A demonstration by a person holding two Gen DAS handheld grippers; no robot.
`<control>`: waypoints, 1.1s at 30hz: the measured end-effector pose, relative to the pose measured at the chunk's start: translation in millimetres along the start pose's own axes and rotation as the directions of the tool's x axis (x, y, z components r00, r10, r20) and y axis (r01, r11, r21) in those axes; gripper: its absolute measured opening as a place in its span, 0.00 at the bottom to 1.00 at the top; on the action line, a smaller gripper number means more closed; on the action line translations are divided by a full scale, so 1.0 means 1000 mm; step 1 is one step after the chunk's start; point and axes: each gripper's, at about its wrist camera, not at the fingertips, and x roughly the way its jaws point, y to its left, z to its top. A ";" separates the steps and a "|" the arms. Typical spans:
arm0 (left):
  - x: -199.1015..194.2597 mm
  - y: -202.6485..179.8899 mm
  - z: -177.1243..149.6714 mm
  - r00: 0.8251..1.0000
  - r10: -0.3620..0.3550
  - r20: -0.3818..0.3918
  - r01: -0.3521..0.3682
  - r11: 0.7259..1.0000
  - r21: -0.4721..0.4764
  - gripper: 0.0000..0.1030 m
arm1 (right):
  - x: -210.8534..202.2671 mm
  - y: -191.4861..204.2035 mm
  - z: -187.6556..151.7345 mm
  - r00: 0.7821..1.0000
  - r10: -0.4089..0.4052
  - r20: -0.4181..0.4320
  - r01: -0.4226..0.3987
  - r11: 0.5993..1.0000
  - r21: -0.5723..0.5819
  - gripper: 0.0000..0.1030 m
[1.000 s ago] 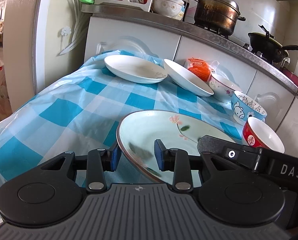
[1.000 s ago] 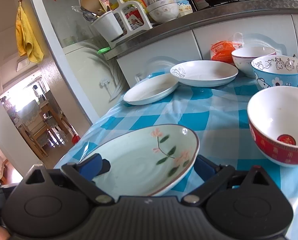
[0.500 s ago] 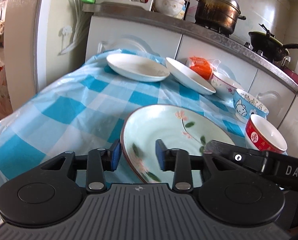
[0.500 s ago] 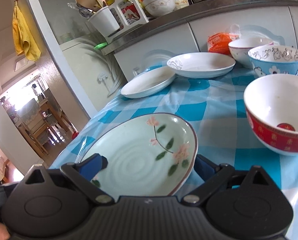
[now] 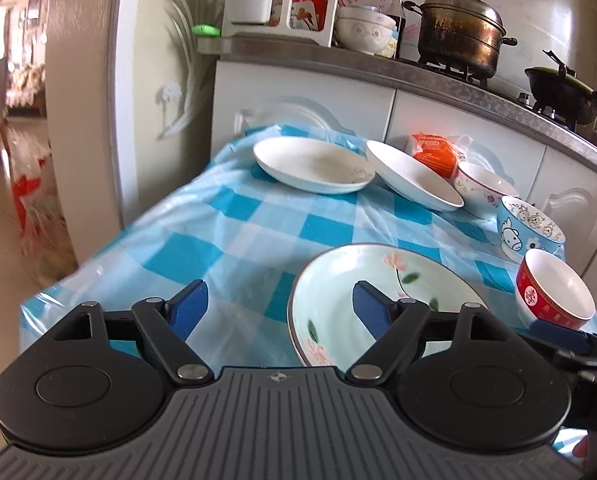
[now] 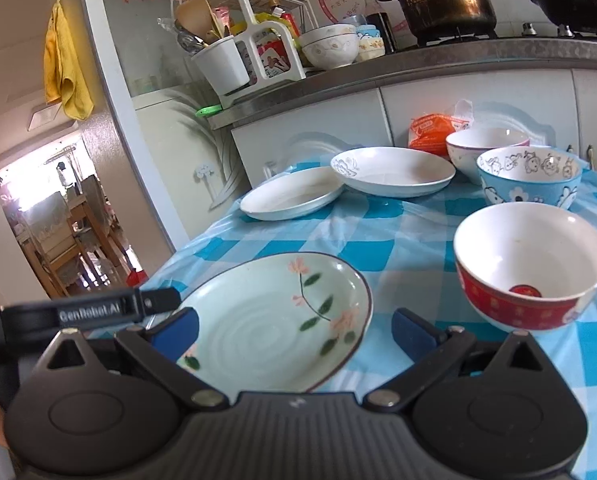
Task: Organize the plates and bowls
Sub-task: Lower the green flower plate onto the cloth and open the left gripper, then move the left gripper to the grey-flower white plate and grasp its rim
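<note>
Left tool [image 5: 280, 306] is opening, pads spreading wide; the rim of the floral plate [image 5: 362, 304] sits between them but neither pad presses on it, so it reads as a release. Right tool [image 6: 294, 330] is also opening, jaws near full spread, straddling the same plate from its 6 o'clock side, no pad contact visible.

Floral plate lies flat on the table [image 5: 234, 236], at the near edge. Red bowl [image 6: 532, 266] sits at its 3 o'clock, just beside. Blue cartoon bowl [image 6: 528, 178] and white bowl [image 6: 486, 146] are further back, around 1 o'clock. Two white plates [image 6: 294, 194] [image 6: 392, 170] sit at 12 o'clock, rims overlapping.

Step in hand, as a judgement: floral plate just set down, both tools letting go. Nothing is stacked yet.

Next move likely calls for backing both tools clear of the rim without dragging the plate off the near edge, then taking a white plate by its rim to stack. The red bowl is close; a wide right jaw could clip it.
</note>
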 end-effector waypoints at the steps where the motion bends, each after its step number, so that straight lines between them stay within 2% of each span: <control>1: -0.002 -0.002 0.002 1.000 0.014 0.003 -0.014 1.000 0.007 0.96 | -0.002 0.000 0.000 1.000 -0.003 -0.001 0.003 1.000 0.004 0.99; 6: -0.014 -0.006 0.012 0.998 0.064 0.021 -0.064 0.998 0.017 1.00 | -0.012 0.000 0.001 1.000 -0.025 -0.001 0.025 0.999 0.024 0.99; 15: -0.028 -0.012 0.029 0.989 0.129 0.065 -0.130 0.991 0.010 1.00 | -0.028 0.003 0.000 0.997 -0.075 0.016 0.075 0.997 0.005 0.99; 21: -0.003 -0.016 0.045 0.987 0.139 0.079 -0.140 0.990 0.010 1.00 | -0.032 0.003 0.001 0.991 -0.136 -0.001 0.136 0.991 -0.009 0.99; 26: 0.026 -0.016 0.058 0.983 0.160 0.090 -0.165 0.985 0.051 1.00 | -0.021 0.002 0.010 0.986 -0.166 -0.020 0.166 0.986 -0.017 0.99; 29: 0.042 -0.012 0.065 0.979 0.172 0.107 -0.177 0.984 0.036 1.00 | -0.014 0.006 0.018 0.985 -0.170 -0.024 0.169 0.985 -0.040 0.99; 33: 0.064 -0.004 0.072 0.983 0.154 0.097 -0.155 0.988 0.002 1.00 | -0.004 0.009 0.029 0.982 -0.187 -0.024 0.185 0.980 -0.073 0.99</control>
